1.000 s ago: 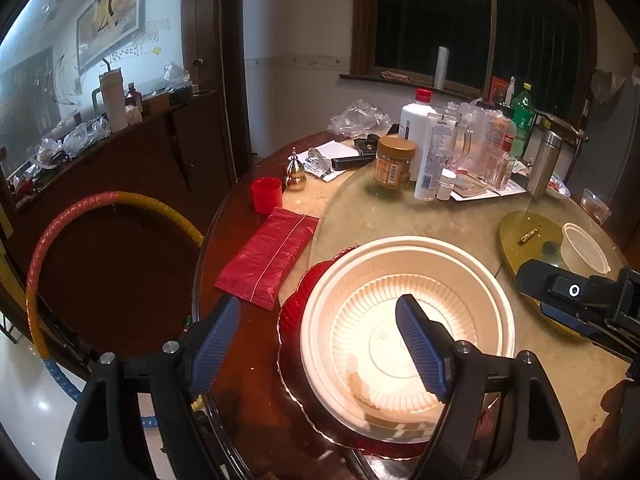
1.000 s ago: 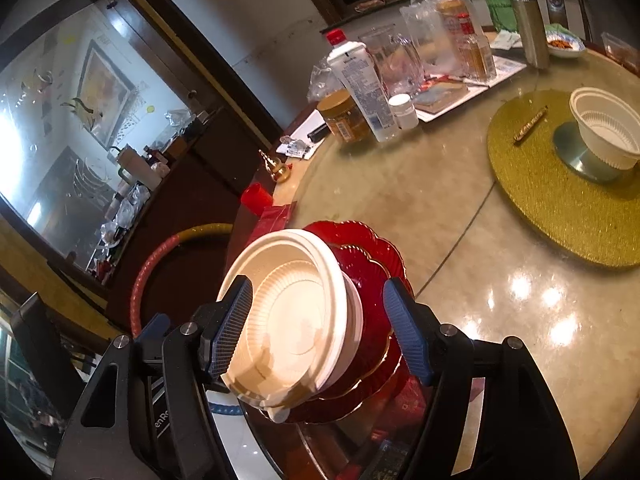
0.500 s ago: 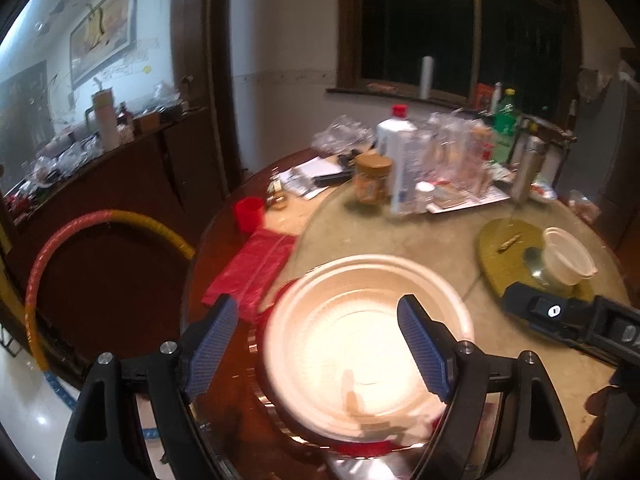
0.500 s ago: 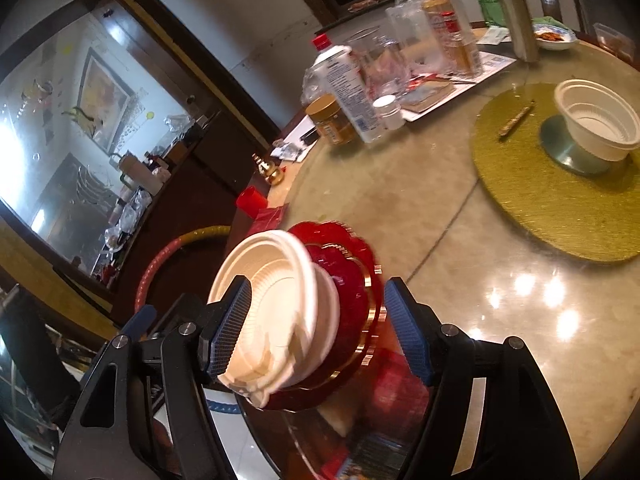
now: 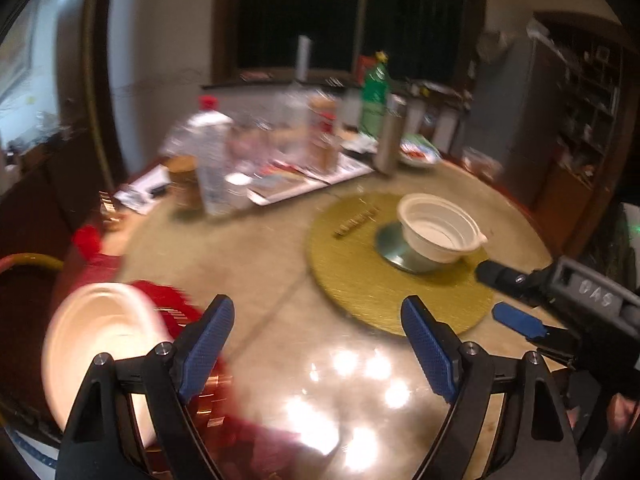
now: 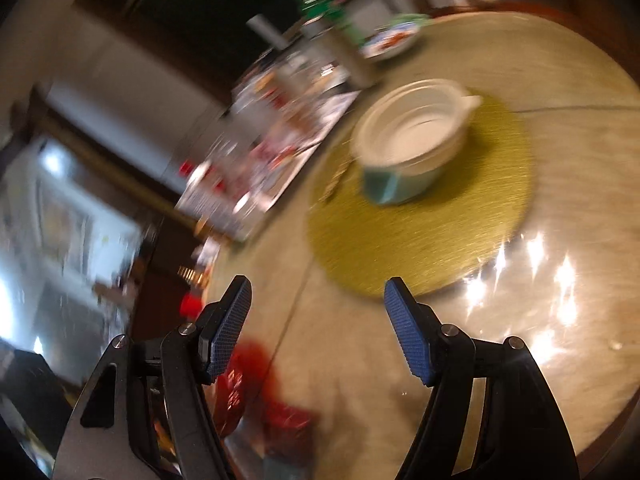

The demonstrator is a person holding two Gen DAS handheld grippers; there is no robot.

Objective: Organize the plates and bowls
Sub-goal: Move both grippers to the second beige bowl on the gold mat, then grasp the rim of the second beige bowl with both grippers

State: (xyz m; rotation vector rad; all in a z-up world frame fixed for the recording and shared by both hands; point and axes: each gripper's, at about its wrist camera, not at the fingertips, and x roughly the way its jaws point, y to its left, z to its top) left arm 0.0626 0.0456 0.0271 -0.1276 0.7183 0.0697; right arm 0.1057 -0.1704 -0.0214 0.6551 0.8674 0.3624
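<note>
While both hand-held grippers [image 5: 316, 344] [image 6: 318, 326] gape empty, glossy round table [image 5: 280, 264] before dark window [image 5: 352, 12].

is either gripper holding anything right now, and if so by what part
Nothing is held. The left gripper and the right gripper both stand open over bare tabletop; the left's jaws have just been opening, with nothing between them.

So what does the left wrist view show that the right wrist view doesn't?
Left wrist only: the big white bowl on the red plates at the near left, and the right gripper from the side. Right wrist only: little extra; the plates are a red blur at its bottom edge. Both: the small white bowl on the gold mat, with each view's own jaws open and empty.
</note>
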